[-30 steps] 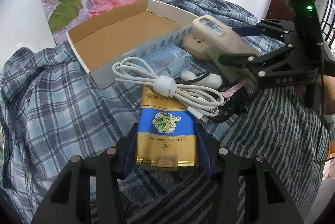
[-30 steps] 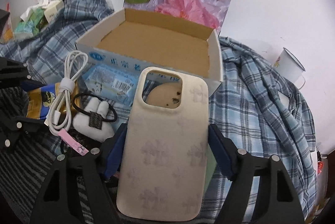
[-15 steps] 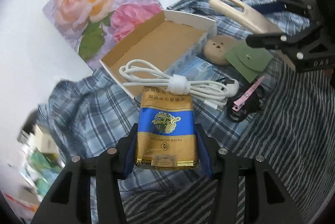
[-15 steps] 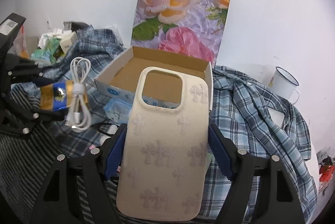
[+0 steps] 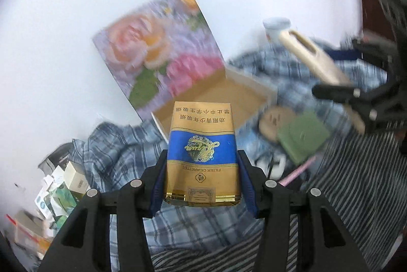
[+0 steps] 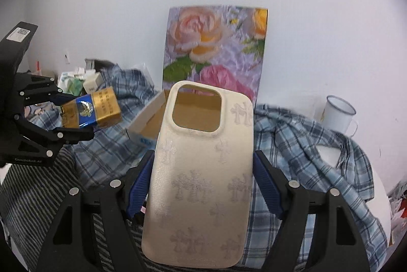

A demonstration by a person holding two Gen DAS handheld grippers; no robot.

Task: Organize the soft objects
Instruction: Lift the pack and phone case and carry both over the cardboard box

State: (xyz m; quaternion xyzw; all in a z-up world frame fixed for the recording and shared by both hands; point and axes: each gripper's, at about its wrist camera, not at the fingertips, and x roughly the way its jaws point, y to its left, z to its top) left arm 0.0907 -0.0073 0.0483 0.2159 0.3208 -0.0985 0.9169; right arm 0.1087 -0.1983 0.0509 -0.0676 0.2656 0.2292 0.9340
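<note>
Where pack [image 5: 202, 152] reads "FILTER CIGARETTES" — left gripper [image 5: 202, 180] clamps.

The right gripper [image 6: 202, 185] had a cream phone case [image 6: 203, 180] clamped between its blue pads, right in front of the open cardboard box [image 6: 150, 119]. Left of the box, the left gripper [image 6: 73, 119] was holding a blue-and-gold cigarette pack [image 6: 91, 111] up off the plaid cloth [image 6: 300, 142]. A rose picture [image 6: 216, 48] stood behind the box, with a white mug [image 6: 338, 114] off to its right.
</note>
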